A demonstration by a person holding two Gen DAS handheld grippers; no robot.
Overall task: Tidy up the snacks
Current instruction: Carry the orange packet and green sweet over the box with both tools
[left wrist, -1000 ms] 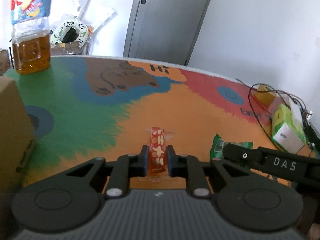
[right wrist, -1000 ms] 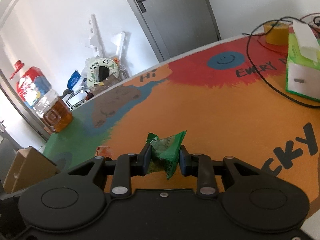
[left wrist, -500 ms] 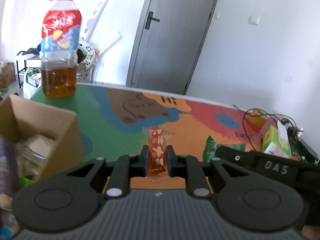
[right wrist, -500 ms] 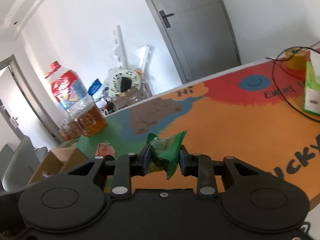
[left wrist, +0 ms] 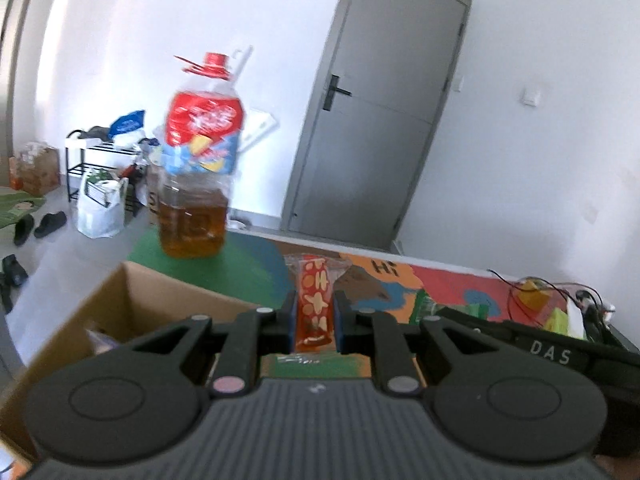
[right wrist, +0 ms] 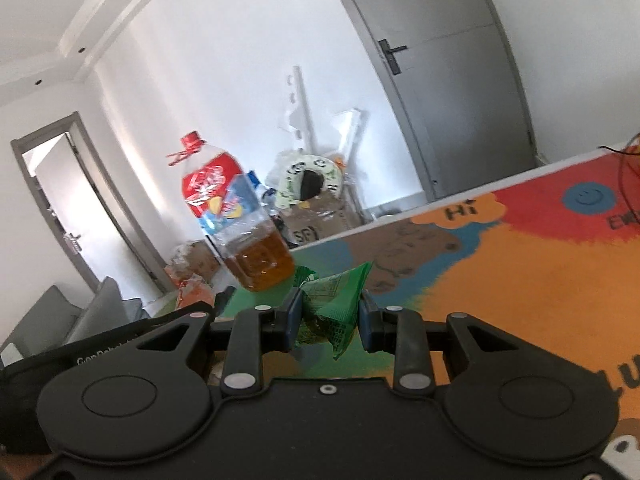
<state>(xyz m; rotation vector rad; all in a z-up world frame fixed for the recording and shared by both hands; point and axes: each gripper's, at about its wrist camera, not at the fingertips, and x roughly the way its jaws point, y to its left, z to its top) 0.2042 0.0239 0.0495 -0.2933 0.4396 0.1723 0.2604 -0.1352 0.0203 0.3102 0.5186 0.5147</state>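
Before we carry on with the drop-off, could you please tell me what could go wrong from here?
1. The left gripper pinches only the lower part of the red snack packet; it might slip out short of the cardboard box.
2. The big oil bottle stands just beyond the box, so a wide swing could knock it.
3. The right gripper, holding the green packet, is close alongside; they could collide.

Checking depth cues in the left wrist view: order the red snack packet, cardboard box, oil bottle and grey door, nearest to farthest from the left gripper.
1. Red snack packet: clamped in the left gripper.
2. Cardboard box: just below and left of the fingers.
3. Oil bottle: upright at the table's far left corner.
4. Grey door: in the back wall, beyond the table.
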